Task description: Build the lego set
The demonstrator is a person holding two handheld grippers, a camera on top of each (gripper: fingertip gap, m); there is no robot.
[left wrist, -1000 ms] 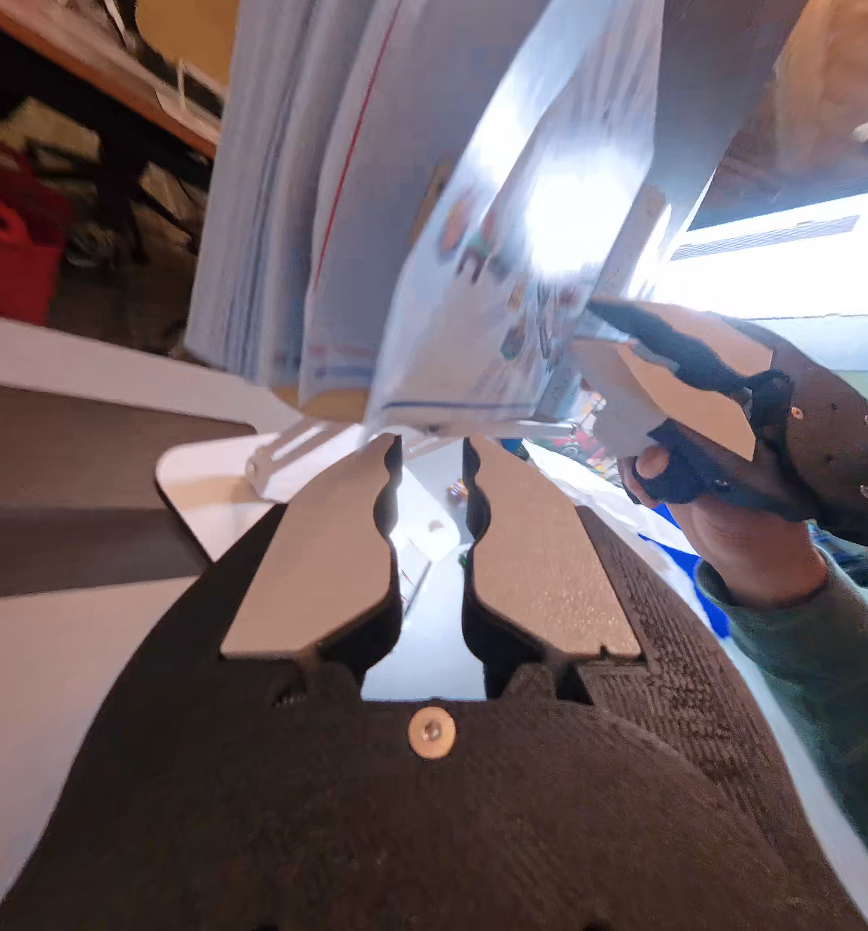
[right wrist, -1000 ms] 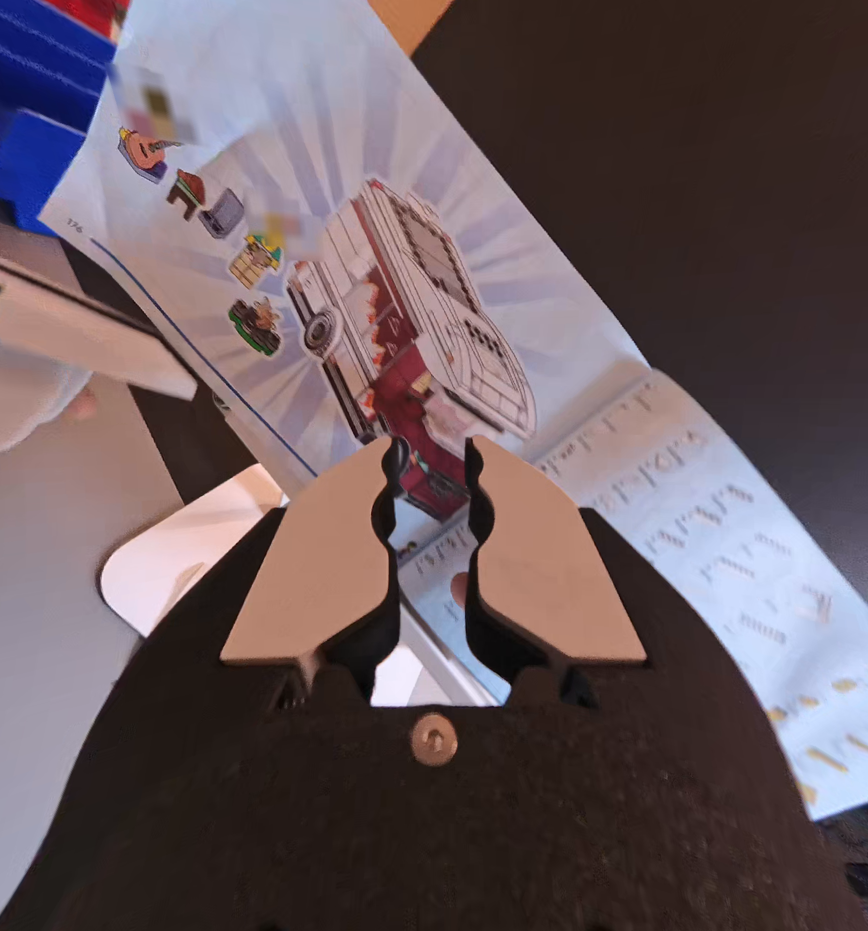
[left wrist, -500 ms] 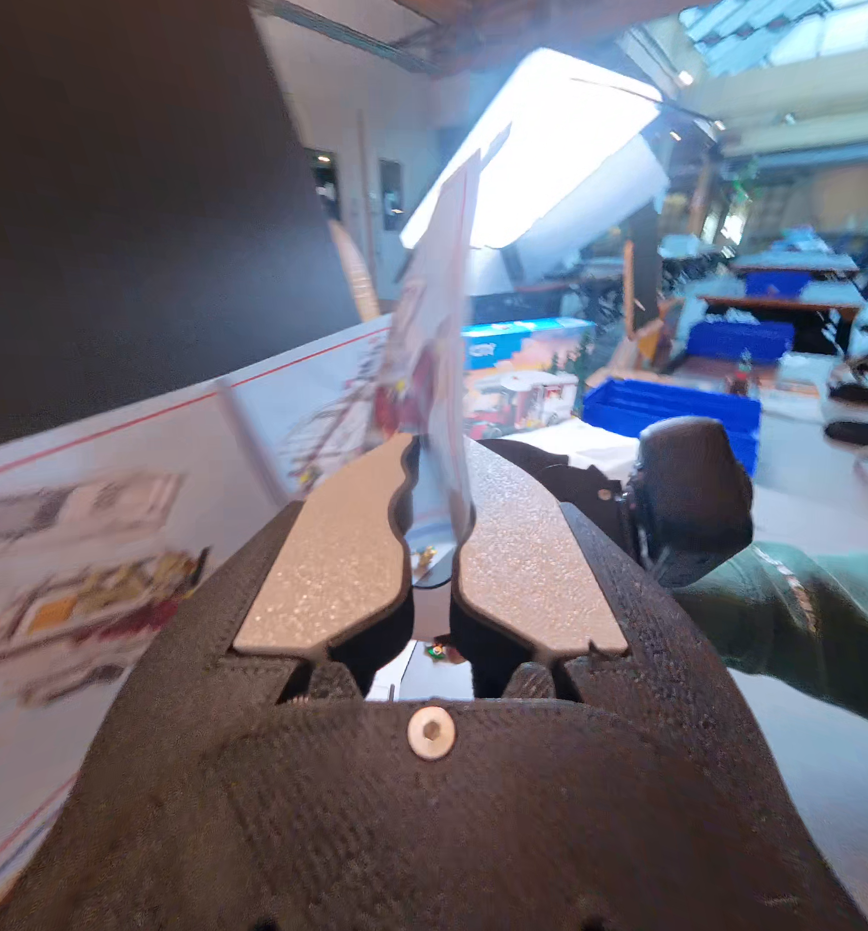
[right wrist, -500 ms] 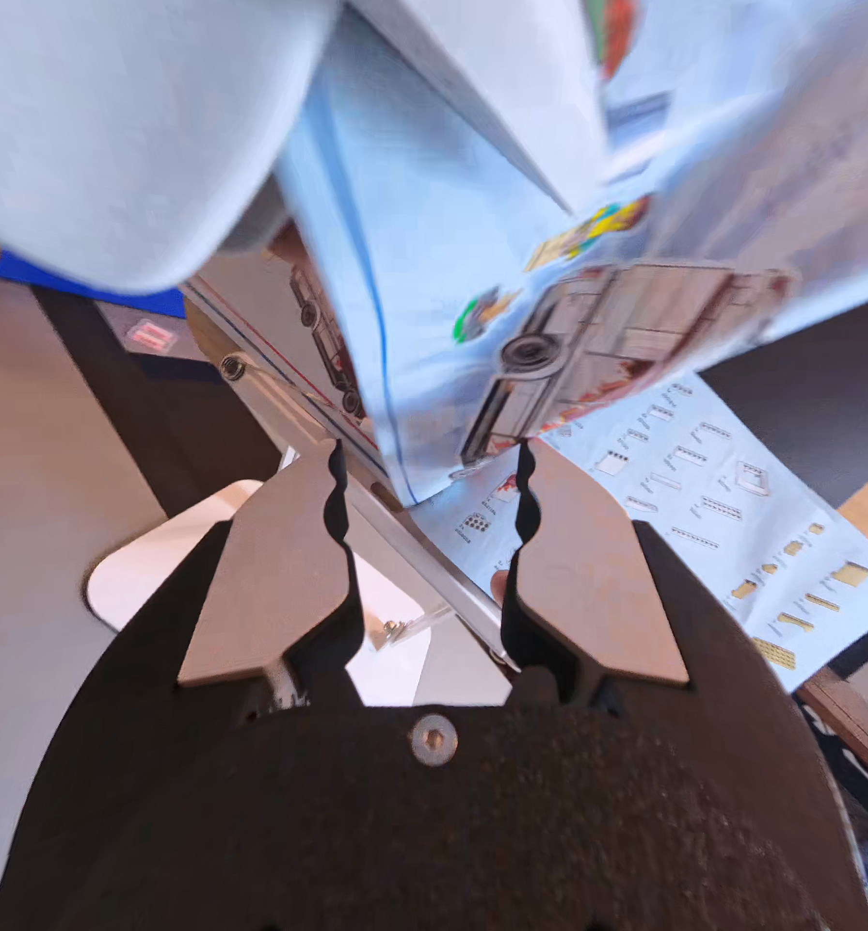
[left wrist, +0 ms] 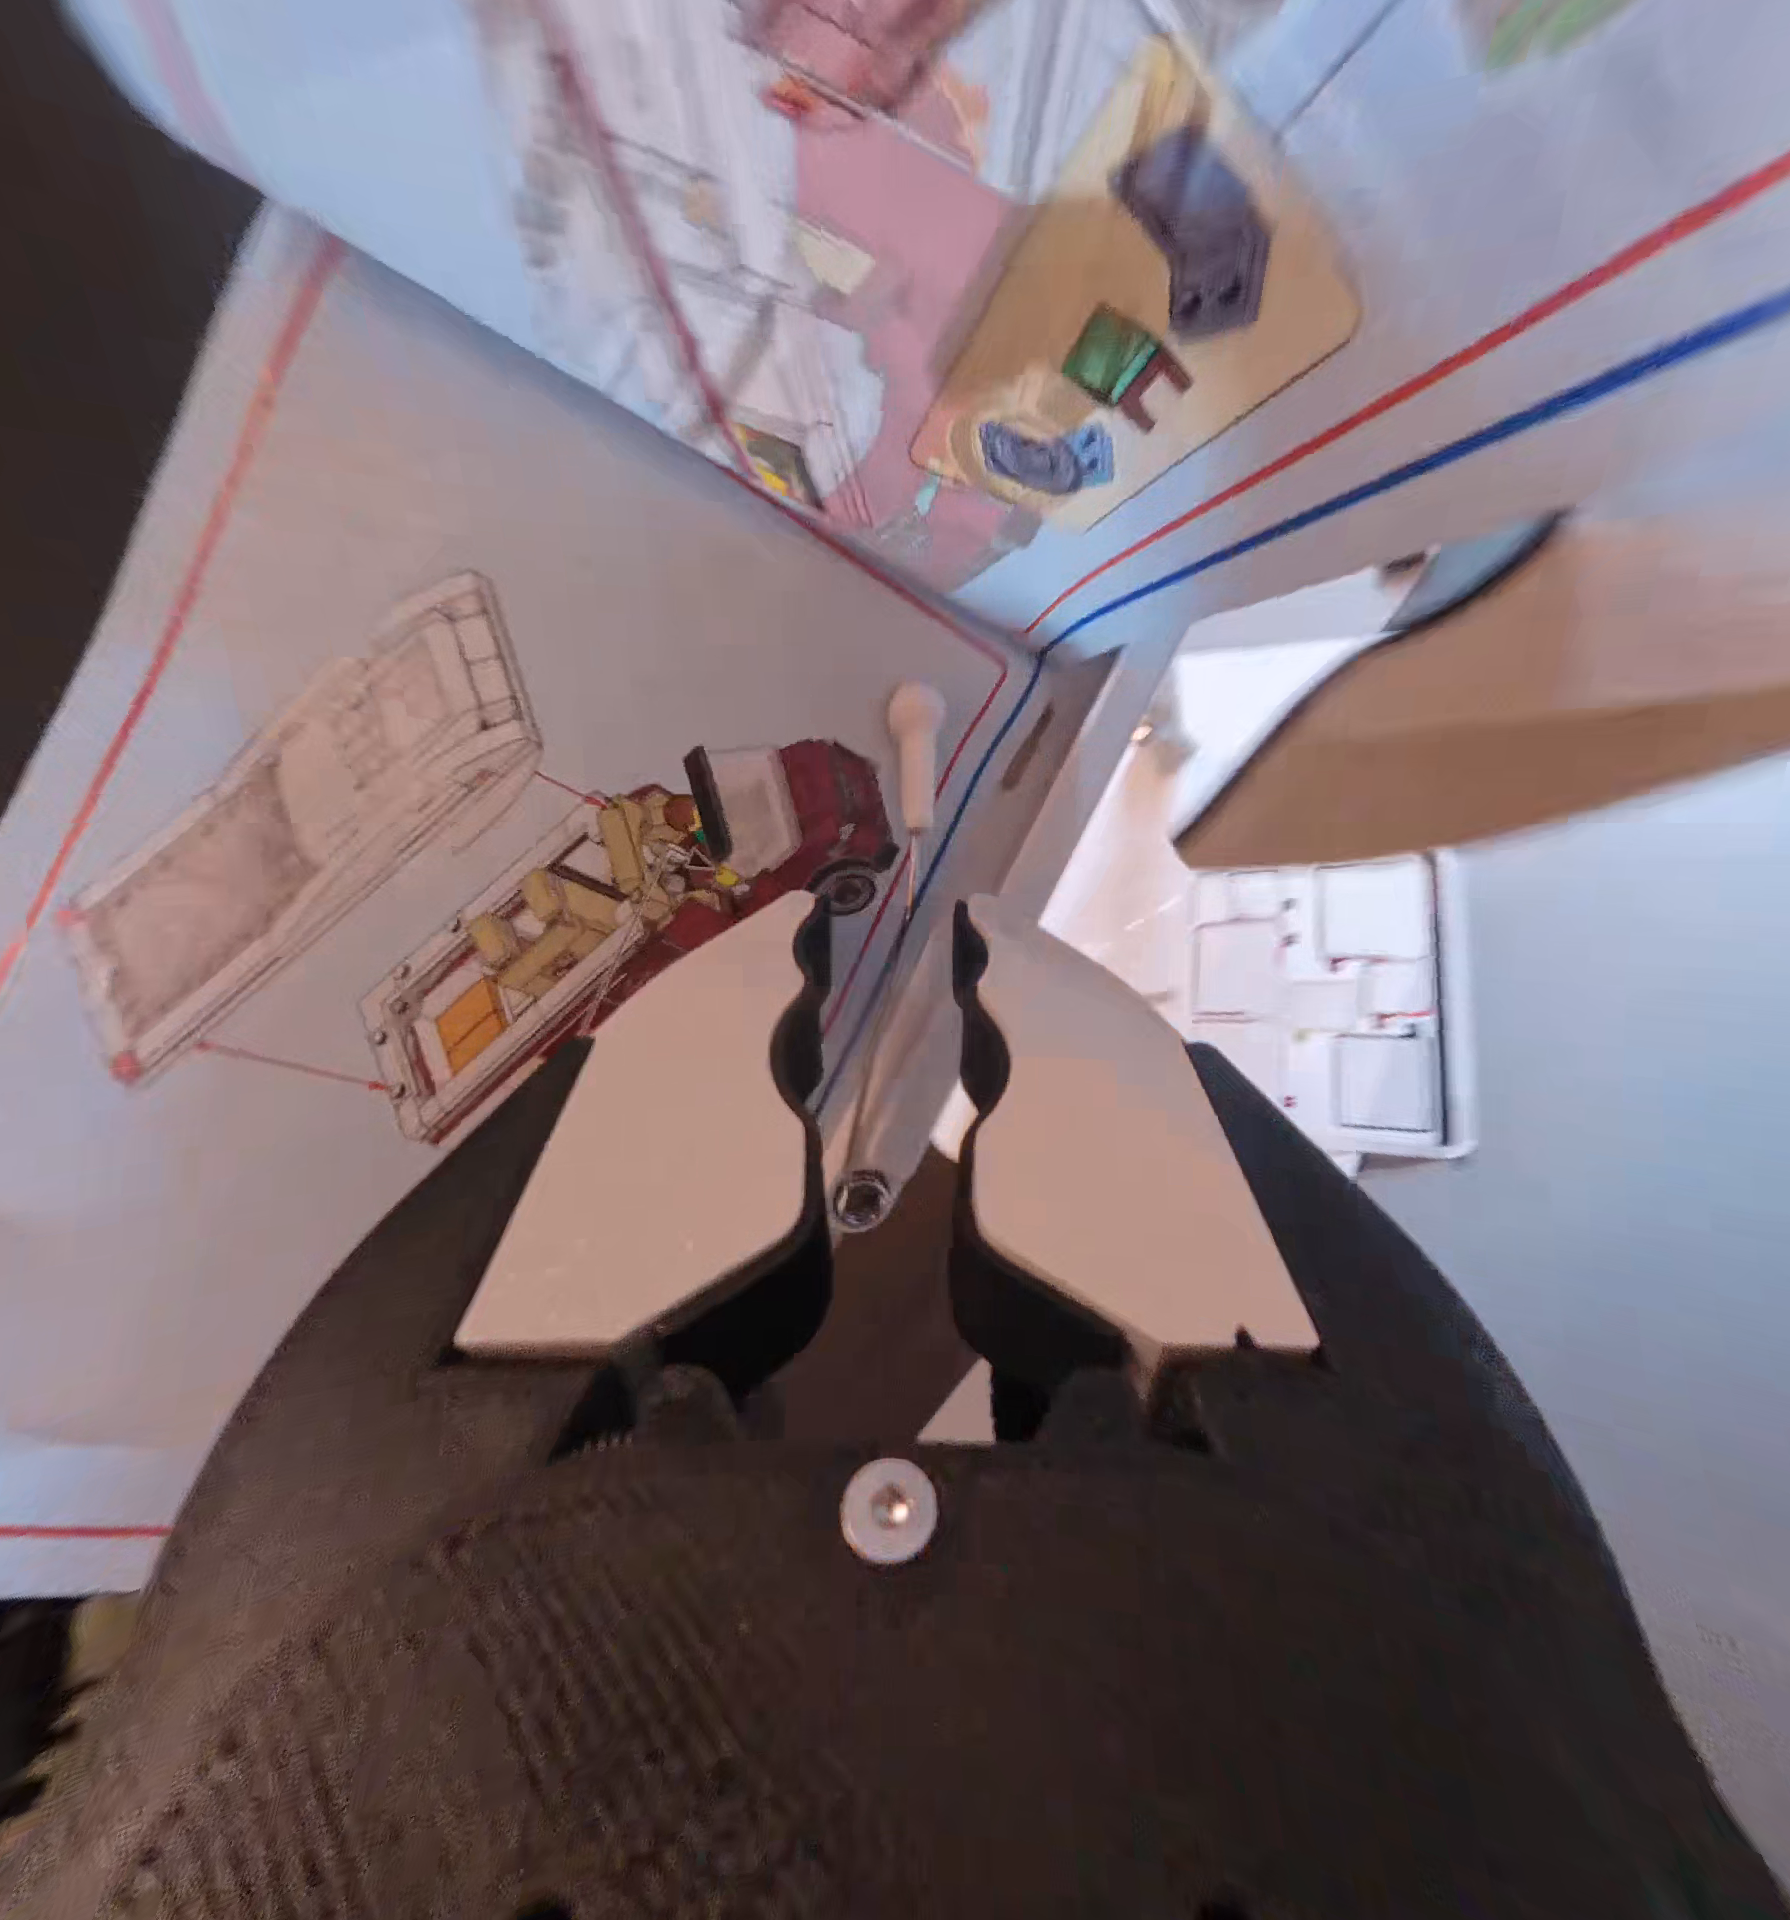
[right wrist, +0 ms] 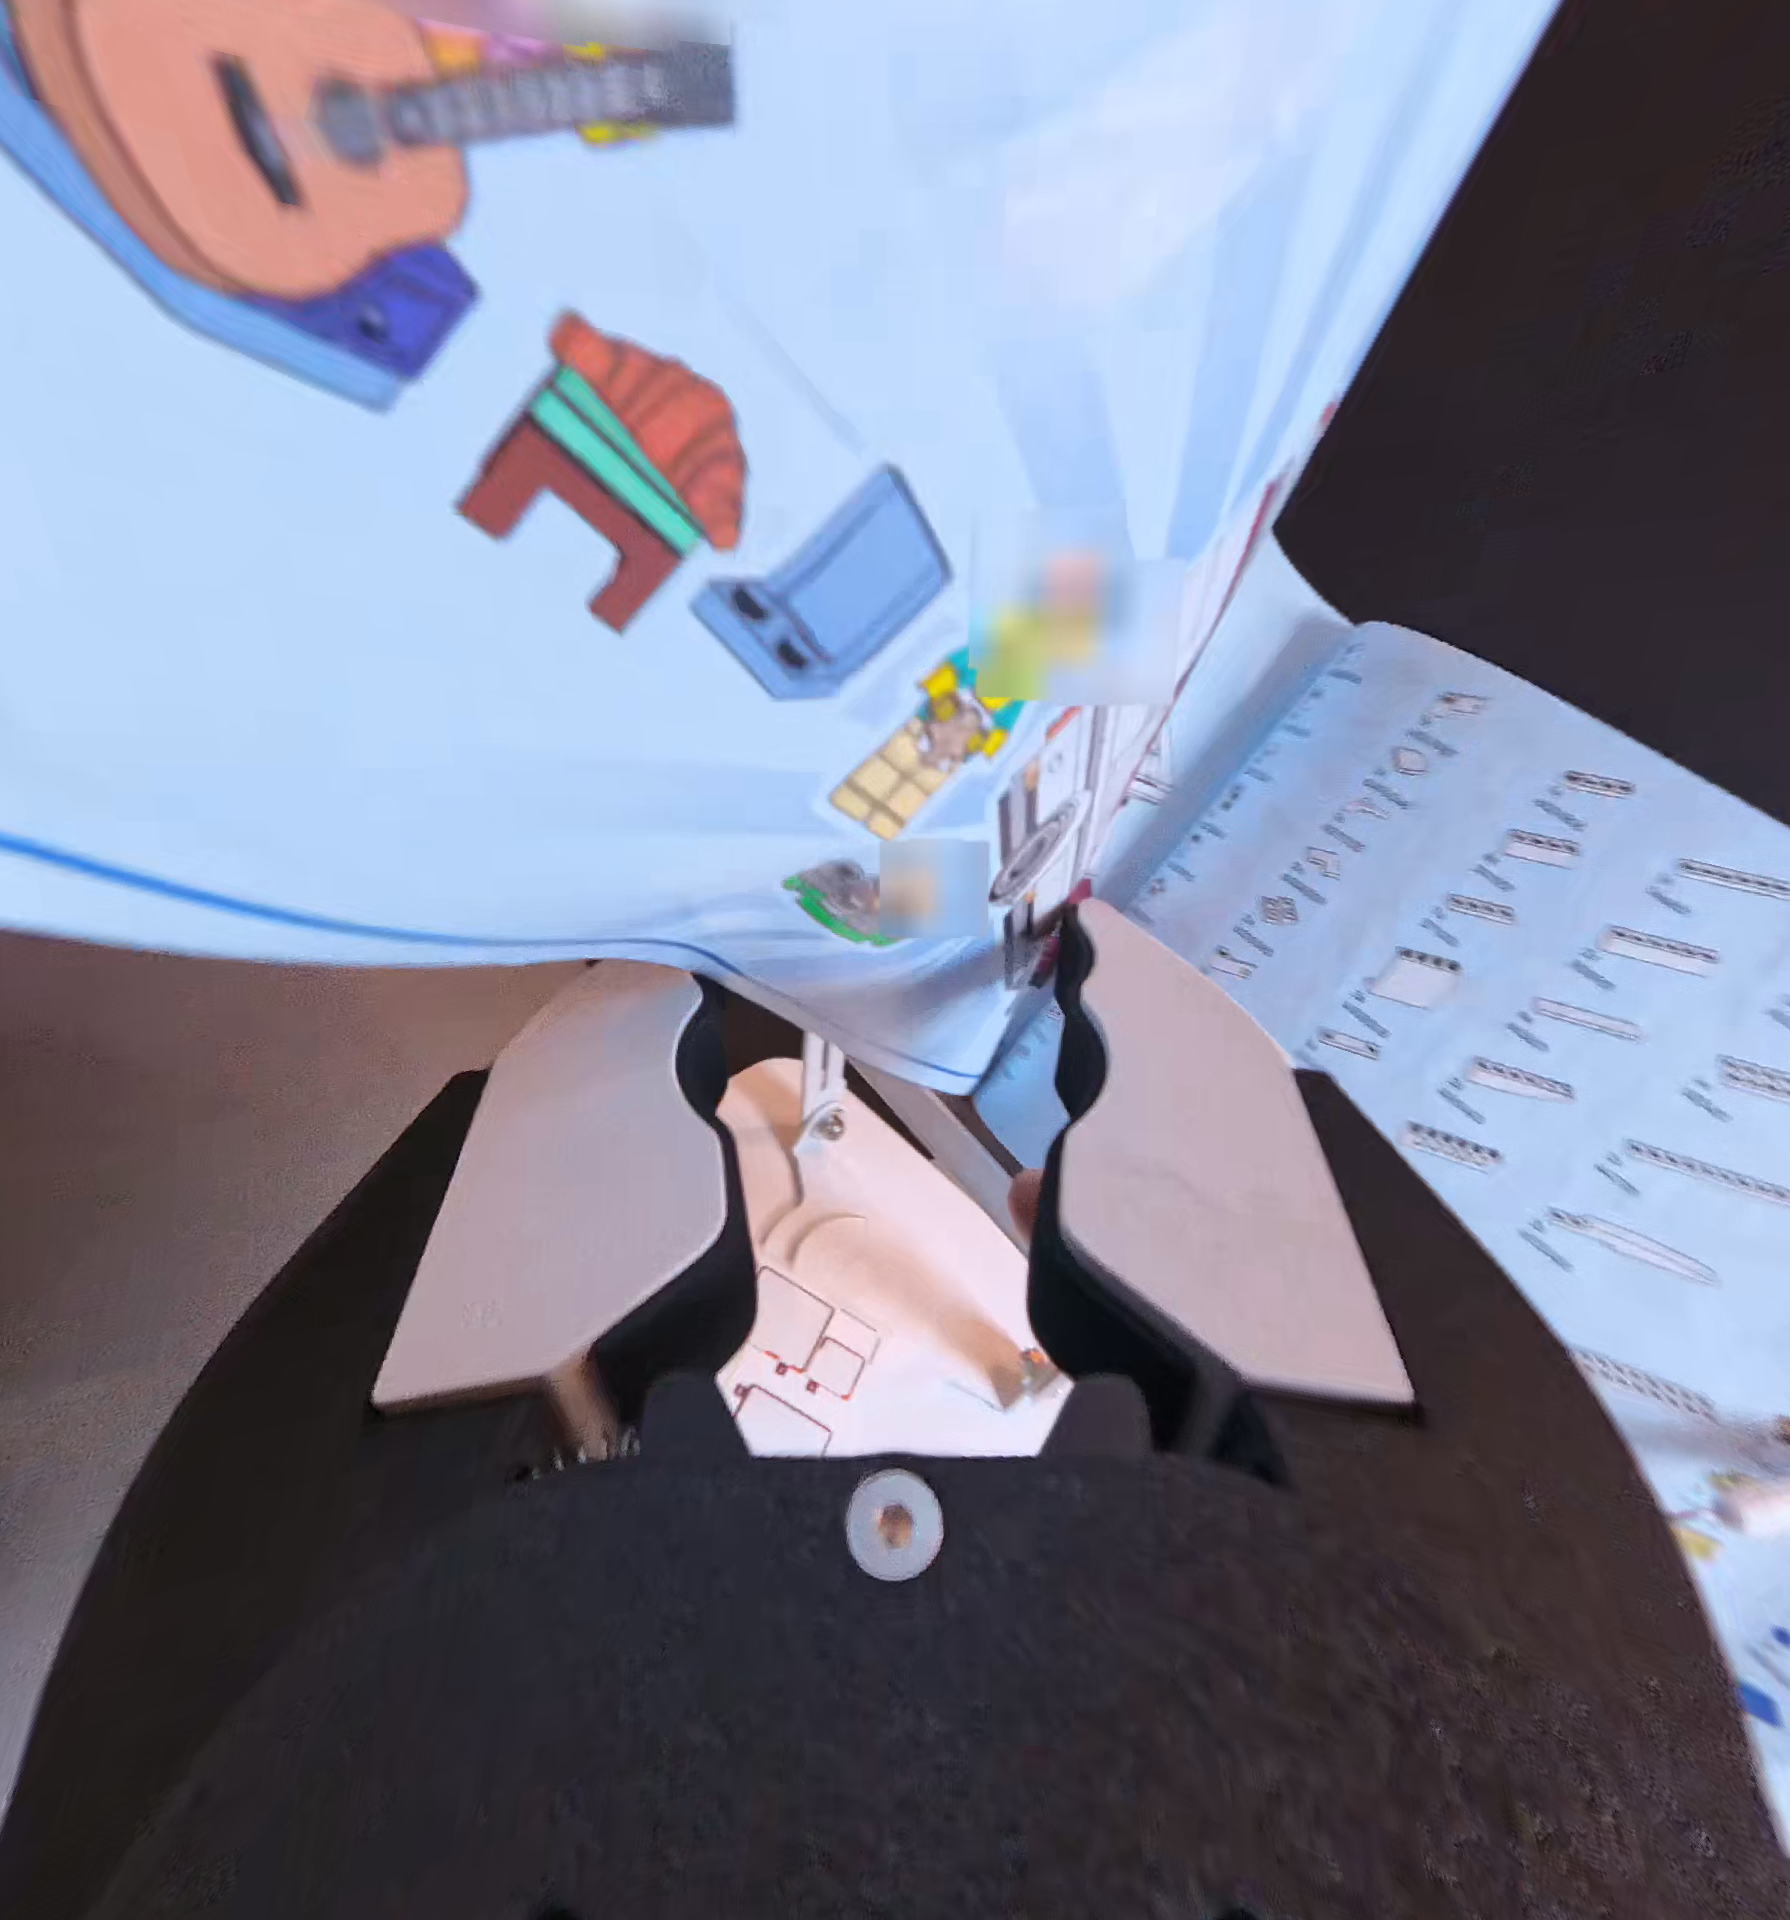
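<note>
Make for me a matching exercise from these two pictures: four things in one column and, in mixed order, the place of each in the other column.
Things:
1. guitar drawing
2. red van drawing
3. parts-list page
4. metal rod

Places:
A. between the fingers of the left gripper
B. on the page just left of the left gripper's fingertips
C. top left in the right wrist view
D. to the right of the right gripper

Pairs: 1-C, 2-B, 3-D, 4-A
</note>
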